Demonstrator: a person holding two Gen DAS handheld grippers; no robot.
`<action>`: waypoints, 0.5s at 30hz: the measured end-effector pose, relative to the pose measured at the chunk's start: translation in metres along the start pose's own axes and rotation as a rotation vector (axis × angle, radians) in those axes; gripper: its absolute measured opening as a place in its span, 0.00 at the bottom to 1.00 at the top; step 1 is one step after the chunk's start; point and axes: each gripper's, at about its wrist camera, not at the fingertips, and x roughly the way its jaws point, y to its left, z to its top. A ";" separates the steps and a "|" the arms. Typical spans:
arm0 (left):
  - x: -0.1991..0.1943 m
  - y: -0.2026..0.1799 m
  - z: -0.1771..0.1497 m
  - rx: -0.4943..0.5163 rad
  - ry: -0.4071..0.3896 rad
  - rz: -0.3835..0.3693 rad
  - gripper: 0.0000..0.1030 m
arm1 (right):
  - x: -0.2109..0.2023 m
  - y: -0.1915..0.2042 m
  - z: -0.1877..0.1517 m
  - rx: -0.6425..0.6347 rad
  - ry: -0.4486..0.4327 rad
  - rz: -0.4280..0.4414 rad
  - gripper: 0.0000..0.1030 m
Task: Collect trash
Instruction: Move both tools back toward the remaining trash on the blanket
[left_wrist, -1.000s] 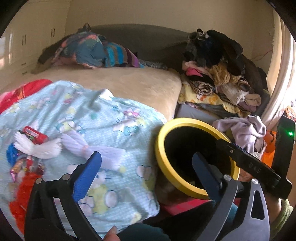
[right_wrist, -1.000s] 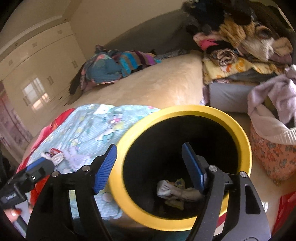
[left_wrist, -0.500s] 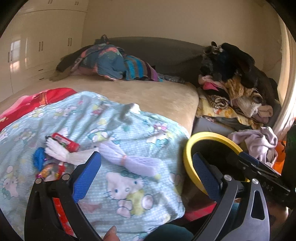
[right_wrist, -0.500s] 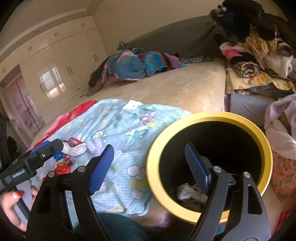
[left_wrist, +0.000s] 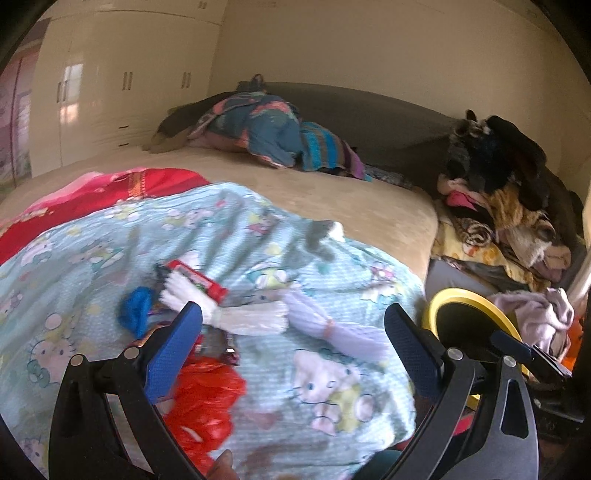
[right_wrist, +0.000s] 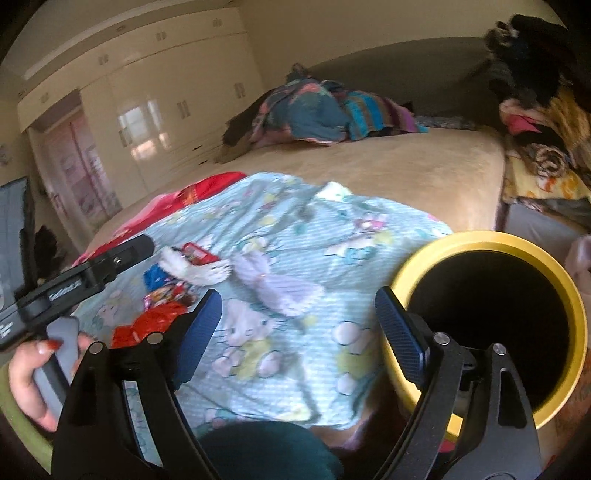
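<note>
Trash lies on a light blue cartoon blanket (left_wrist: 258, 236): a red wrapper (left_wrist: 199, 282), a blue crumple (left_wrist: 136, 310), a crumpled red plastic bag (left_wrist: 207, 402), and white (left_wrist: 240, 317) and lavender tassels (left_wrist: 340, 332). My left gripper (left_wrist: 295, 347) is open above the pile and holds nothing. A black bin with a yellow rim (right_wrist: 480, 238) stands at the bed's edge, to the right. My right gripper (right_wrist: 299, 332) hovers beside the bin's left rim, its jaws opening with nothing between them. The red wrapper (right_wrist: 197, 254) and red bag (right_wrist: 147, 325) lie ahead to its left.
A beige bed (left_wrist: 369, 206) carries a heap of colourful clothes (left_wrist: 266, 133) at the back. More clothes are piled at the right (left_wrist: 498, 206), beyond the bin. White wardrobes (right_wrist: 166, 110) line the left wall. A hand (right_wrist: 29, 369) grips the left gripper's handle.
Both views have swung left, away from the bin's mouth and toward the trash on the blanket. The bin now sits at the right edge. The right jaws have spread wider.
</note>
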 end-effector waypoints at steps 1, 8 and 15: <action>0.000 0.003 0.000 -0.005 -0.002 0.007 0.93 | 0.003 0.005 0.000 -0.010 0.007 0.006 0.75; -0.003 0.041 0.005 -0.043 -0.024 0.082 0.93 | 0.026 0.030 0.002 -0.058 0.061 0.040 0.75; 0.005 0.083 -0.001 -0.126 0.010 0.146 0.93 | 0.062 0.036 0.006 -0.097 0.141 0.034 0.75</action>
